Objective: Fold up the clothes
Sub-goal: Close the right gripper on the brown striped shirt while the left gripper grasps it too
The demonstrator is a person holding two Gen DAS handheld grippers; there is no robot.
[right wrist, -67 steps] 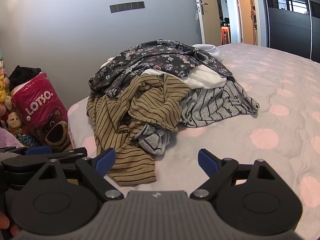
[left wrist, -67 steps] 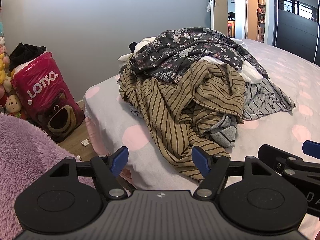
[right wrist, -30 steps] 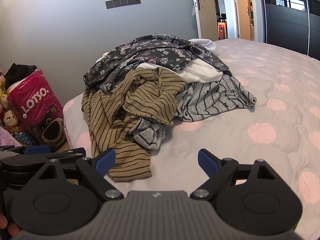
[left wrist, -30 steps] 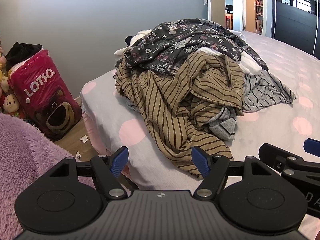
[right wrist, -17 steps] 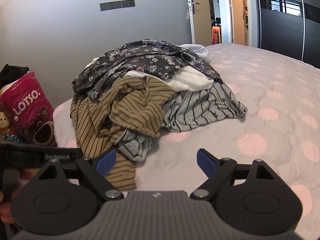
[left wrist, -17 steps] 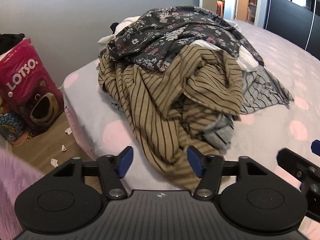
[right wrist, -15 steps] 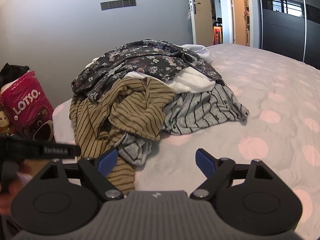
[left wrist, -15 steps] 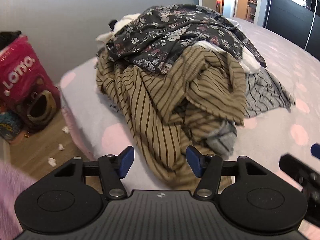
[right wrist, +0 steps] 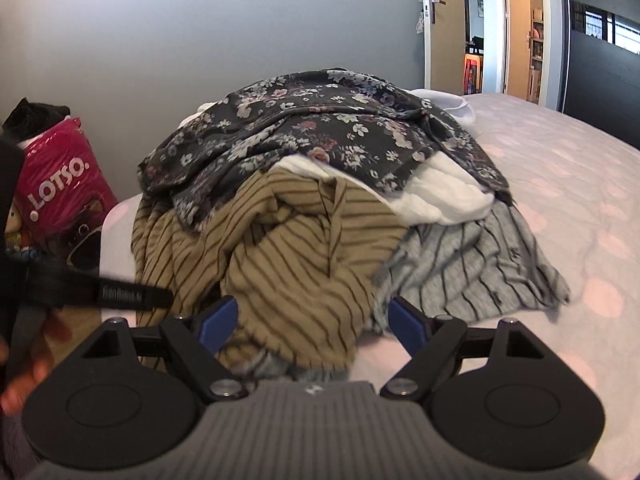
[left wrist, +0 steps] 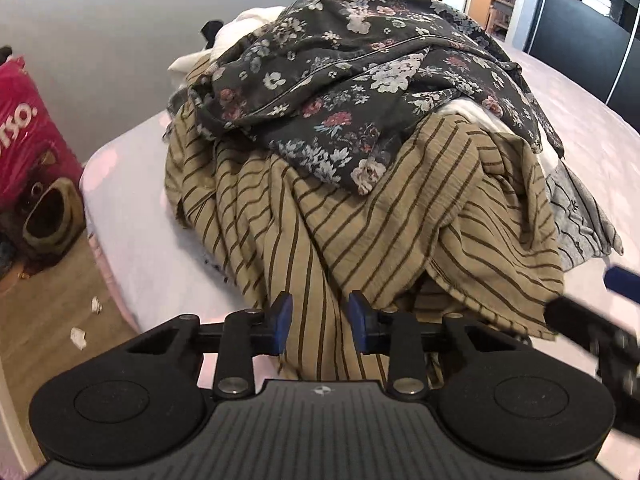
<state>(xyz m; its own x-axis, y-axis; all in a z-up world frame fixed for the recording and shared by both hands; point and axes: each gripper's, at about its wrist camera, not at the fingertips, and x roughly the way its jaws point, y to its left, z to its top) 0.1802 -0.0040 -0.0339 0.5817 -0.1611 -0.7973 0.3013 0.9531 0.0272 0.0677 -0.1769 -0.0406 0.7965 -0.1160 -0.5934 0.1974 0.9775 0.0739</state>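
A heap of clothes lies on the pink-dotted bed. A dark floral garment is on top, and a tan striped garment hangs down the near side. My left gripper is low at the tan garment's hanging front; its jaws are closing with tan cloth showing between the blue pads, and no clear pinch shows. My right gripper stands open just in front of the bunched tan garment. A white garment and a grey striped one lie right of it.
A pink Lotso bag stands on the wooden floor left of the bed, with paper scraps near it. The bed's corner edge is just left of the heap. An open doorway is behind. The left gripper's body and a hand cross the right wrist view's left side.
Both grippers have moved in close to the heap. The left jaws have narrowed from wide to a small gap over the tan cloth. The right jaws stay wide.
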